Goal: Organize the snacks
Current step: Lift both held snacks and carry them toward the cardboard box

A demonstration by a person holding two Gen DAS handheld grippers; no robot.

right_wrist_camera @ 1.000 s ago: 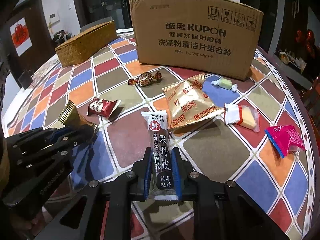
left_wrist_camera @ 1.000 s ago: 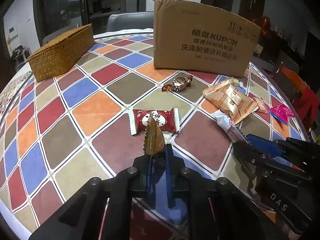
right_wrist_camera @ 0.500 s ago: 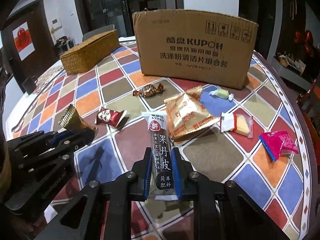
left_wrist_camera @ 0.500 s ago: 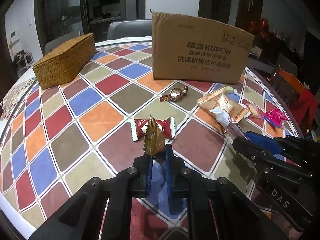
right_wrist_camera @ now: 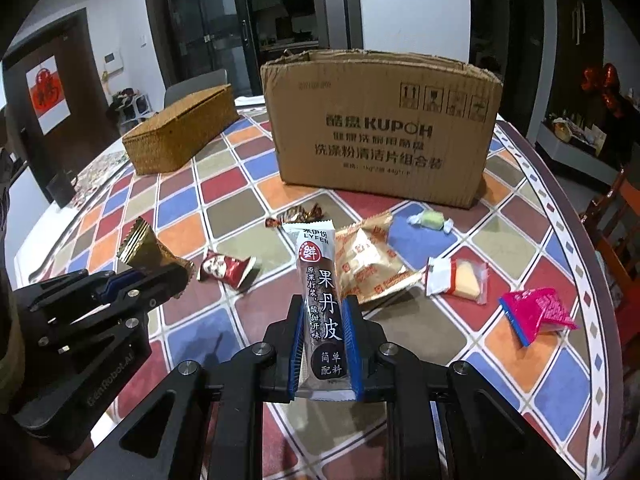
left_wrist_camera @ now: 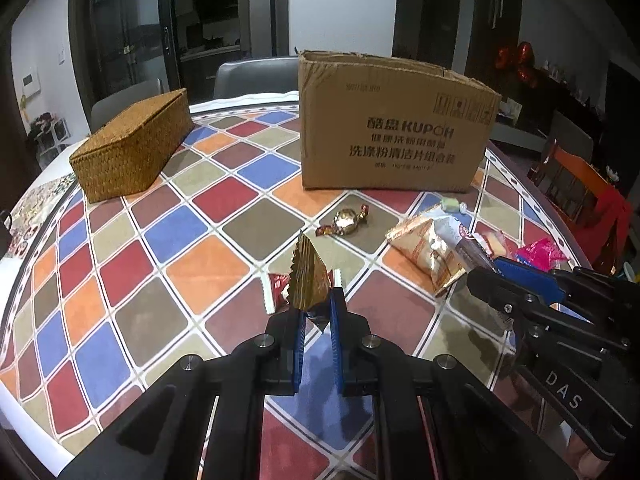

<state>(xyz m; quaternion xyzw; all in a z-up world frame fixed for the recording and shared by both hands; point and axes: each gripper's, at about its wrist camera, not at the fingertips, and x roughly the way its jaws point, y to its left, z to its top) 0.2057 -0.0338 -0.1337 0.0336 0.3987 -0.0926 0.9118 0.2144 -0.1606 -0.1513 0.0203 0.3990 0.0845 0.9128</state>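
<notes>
Two snacks are held clear of the desk [left_wrist_camera: 224,184], one per hand. Leftmost stands the wicker box [left_wrist_camera: 134,148], then the open cardboard box [right_wrist_camera: 380,128], probably where the snacks belong. The left gripper [left_wrist_camera: 316,316] has its fingers [left_wrist_camera: 297,344] narrowed on a gold wrapper [left_wrist_camera: 308,280], which sticks up from their tips. The right gripper [right_wrist_camera: 325,340] pinches a dark fruit-leather bar [right_wrist_camera: 320,280] lengthwise, its far end jutting forward. Loose packets, including a pink packet [right_wrist_camera: 536,314], lie rightward.

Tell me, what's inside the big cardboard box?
The pictures don't show it. The cardboard box is open at the top, but both cameras see only its front wall and torn rim; the inside is hidden behind that wall.
</notes>
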